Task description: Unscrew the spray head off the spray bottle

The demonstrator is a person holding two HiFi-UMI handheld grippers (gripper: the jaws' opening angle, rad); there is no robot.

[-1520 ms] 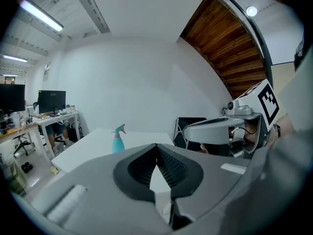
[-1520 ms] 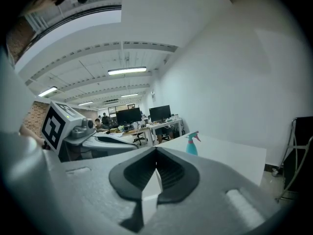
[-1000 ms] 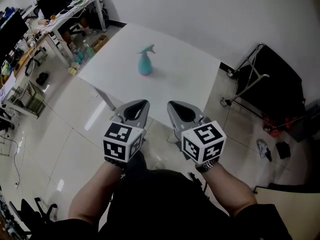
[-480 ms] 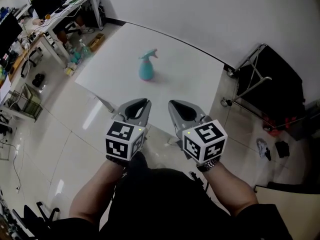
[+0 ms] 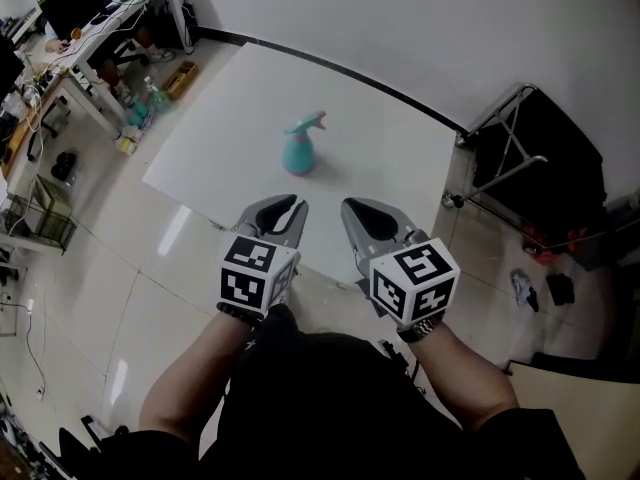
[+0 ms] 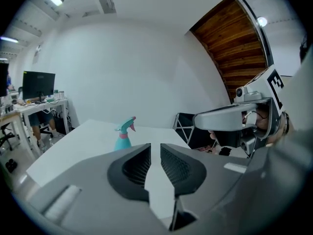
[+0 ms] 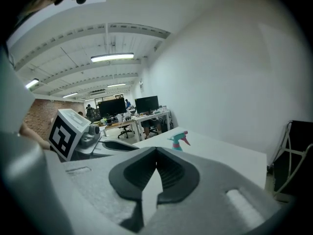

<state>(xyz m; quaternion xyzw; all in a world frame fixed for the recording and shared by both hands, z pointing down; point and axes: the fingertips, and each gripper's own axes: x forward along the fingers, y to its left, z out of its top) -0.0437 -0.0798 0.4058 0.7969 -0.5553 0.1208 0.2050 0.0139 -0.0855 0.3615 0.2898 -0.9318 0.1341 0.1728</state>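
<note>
The bottle [image 5: 299, 150] stands upright on the table [image 5: 390, 158], beyond the 2 grippers. The left gripper [image 5: 288, 204] has just been opening and is barely parted and empty. The right gripper [image 5: 353, 206] is closed and empty.

White table [image 5: 385, 153], office desks [image 5: 108, 25], black rack [image 5: 548, 183]

Legible text: none in any view.

Left marker cube [image 5: 258, 273] and right marker cube [image 5: 414, 281]: black-and-white square code patterns on the visible faces. These are blocky coded shapes, not letters or numerals.

Spray bottle [image 5: 300, 148]: plain teal body with a pink collar; any print on it is too small to make out.

Desk clutter at far left: too small and blurred to read.
</note>
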